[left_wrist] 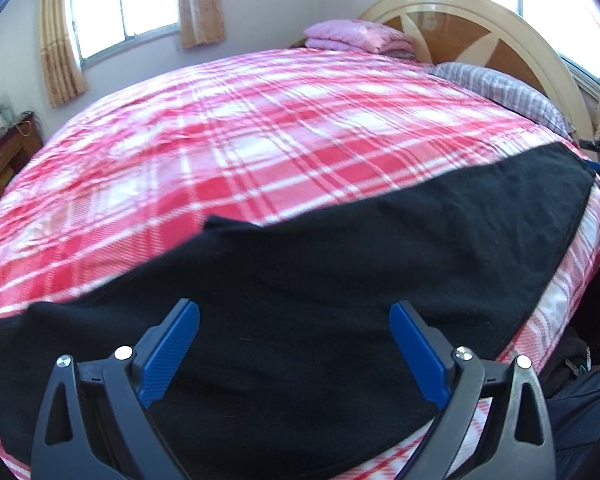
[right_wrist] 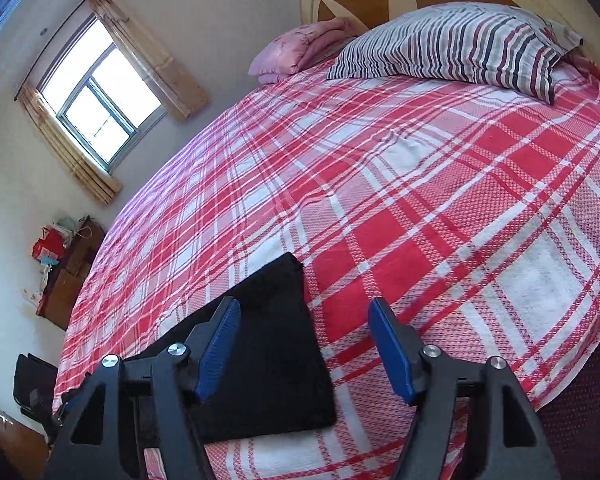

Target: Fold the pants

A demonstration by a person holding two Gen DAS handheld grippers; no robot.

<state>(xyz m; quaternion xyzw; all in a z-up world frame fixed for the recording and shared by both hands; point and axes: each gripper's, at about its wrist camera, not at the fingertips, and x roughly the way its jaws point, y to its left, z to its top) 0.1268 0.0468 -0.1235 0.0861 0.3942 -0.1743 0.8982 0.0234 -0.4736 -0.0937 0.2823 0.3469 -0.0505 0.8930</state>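
The black pants (left_wrist: 340, 280) are laid flat along the near edge of the plaid bedspread (left_wrist: 260, 120), long axis running left to right. The left gripper (left_wrist: 294, 344) is held directly over the middle of the garment, jaws apart, nothing clamped. The right gripper (right_wrist: 304, 344) is held above the garment's right end, jaws apart and empty; that end lies mostly left of its gap. Counted: one pair of pants, two grippers, one striped pillow (right_wrist: 460, 40), one folded pink quilt (left_wrist: 356, 36).

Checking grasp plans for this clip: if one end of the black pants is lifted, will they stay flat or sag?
The black pants look like soft fabric lying flat along the plaid bedspread, so they will likely droop. The matte surface suggests little slipping. Both grippers, left and right, have open jaws, gripping nothing.
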